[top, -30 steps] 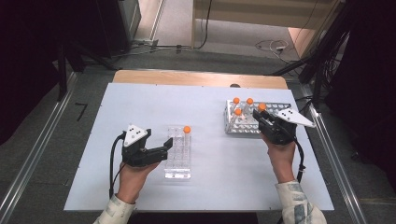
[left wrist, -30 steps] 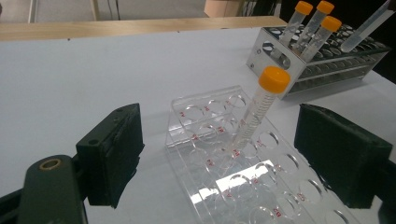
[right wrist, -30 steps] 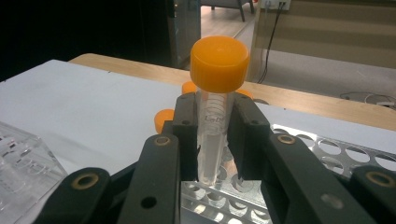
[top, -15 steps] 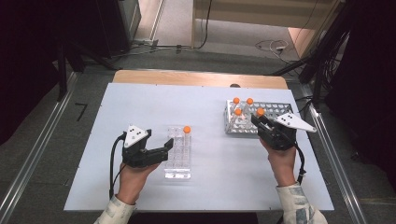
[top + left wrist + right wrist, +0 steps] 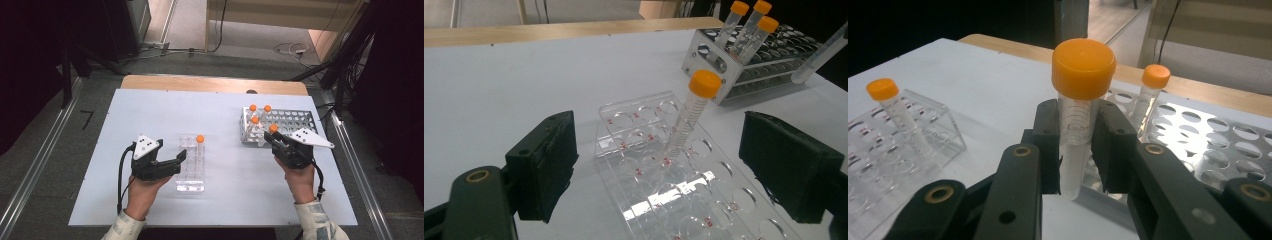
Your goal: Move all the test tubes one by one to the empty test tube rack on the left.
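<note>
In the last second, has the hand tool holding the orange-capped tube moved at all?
Yes, a little. In the high view the right gripper with its orange-capped tube has drawn slightly toward the person, away from the metal tube rack, whose place is unchanged.

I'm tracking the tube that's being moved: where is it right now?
The tube is clamped upright in the right gripper, at the right of the high view, just in front of the metal rack that holds three more tubes.

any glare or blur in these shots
Left gripper view: bright glare patches on the clear rack, near fingers soft. Right gripper view: held tube sharp, metal rack behind washed out. High view: evenly lit table, dark surroundings.
</note>
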Demonstrator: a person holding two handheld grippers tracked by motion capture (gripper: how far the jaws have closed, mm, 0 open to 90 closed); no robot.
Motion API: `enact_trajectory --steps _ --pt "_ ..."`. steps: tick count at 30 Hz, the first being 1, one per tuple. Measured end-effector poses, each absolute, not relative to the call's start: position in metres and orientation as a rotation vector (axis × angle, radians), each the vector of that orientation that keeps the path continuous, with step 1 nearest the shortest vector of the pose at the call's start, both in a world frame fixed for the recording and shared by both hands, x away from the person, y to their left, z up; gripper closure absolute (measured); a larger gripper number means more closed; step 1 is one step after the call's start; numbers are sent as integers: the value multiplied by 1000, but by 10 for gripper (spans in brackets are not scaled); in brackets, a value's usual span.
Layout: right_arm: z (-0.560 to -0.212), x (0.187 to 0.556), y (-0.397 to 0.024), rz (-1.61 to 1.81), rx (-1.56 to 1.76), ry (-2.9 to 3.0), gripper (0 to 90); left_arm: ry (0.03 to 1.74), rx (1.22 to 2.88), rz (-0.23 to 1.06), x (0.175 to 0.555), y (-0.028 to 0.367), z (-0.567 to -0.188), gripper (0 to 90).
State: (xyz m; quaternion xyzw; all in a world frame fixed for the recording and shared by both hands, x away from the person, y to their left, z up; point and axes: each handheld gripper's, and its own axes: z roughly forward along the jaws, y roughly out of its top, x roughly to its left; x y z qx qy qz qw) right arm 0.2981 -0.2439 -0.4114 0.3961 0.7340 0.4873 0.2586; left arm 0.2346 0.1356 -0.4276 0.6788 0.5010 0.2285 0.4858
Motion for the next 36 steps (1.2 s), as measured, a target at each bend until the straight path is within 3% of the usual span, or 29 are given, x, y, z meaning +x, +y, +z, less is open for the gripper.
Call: enact_trajectory --steps 30,36 --pt "-438 267 -182 1304 889 2225 718 1137 1681 527 224 115 -422 160" --pt "-442 264 -173 1300 860 2257 718 1084 1691 514 220 103 -419 204"
